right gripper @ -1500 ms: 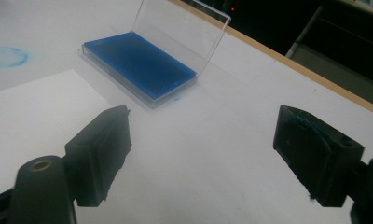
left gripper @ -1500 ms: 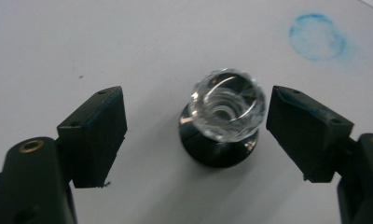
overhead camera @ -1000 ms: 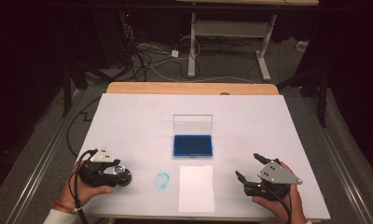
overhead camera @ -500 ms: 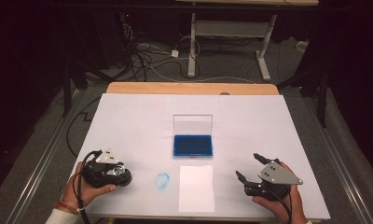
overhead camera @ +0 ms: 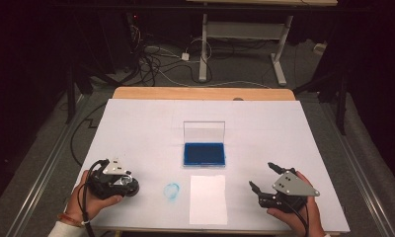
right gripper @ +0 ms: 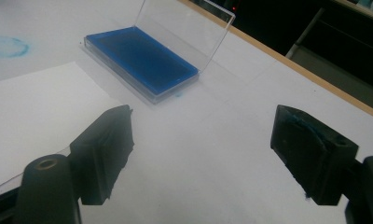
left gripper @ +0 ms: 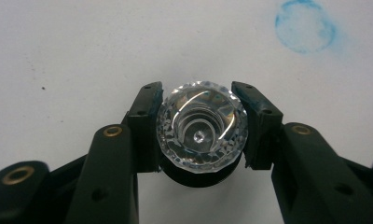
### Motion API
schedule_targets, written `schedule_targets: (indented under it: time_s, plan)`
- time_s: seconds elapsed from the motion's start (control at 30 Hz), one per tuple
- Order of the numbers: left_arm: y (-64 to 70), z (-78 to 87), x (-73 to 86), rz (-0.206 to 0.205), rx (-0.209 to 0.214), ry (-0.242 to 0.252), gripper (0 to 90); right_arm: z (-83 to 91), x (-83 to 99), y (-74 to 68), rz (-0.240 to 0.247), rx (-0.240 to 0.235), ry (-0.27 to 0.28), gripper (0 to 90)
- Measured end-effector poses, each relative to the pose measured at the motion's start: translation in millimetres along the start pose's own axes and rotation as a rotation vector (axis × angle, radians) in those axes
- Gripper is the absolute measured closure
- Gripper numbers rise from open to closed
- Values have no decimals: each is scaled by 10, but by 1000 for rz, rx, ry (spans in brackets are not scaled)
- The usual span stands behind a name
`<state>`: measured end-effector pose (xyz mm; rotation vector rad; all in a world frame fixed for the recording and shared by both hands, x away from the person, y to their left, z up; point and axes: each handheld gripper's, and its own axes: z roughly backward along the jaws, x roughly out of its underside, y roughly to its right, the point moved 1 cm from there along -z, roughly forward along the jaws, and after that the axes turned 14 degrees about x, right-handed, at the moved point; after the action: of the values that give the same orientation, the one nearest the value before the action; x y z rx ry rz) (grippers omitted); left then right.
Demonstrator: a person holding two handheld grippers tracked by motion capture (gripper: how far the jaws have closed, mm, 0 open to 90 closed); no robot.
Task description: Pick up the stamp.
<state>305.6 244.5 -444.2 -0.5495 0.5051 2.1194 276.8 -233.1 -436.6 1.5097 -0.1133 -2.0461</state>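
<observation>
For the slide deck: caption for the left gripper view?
Left gripper clamps a faceted clear stamp beside a blue ring print.

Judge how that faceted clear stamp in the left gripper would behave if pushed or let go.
The stamp looks round, so on its side it might roll. Its glassy faceted surface seems hard and slick, so the left gripper, clamped on its sides, could slip. It probably chips if dropped.

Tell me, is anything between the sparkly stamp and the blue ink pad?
Nothing visible blocks it. The left tongs are shut on the clear faceted stamp. Between it and the open ink pad there is only bare white table, marked with a flat blue ring.
</observation>
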Motion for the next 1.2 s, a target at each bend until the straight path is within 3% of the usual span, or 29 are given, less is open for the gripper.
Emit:
schedule_targets:
  time_s: [0.3, 0.53, 1.2]
  plan:
    - [20, 44, -122, -24, -14, 39, 545, 13, -12, 23, -6, 17, 11, 208]
    - [65, 43, -311, -62, -17, 69, 545, 9, 0, 56, -25, 34, 11, 201]
    - [71, -22, -792, -140, 24, 133, 545, 57, 69, 126, -42, 67, 1, 187]
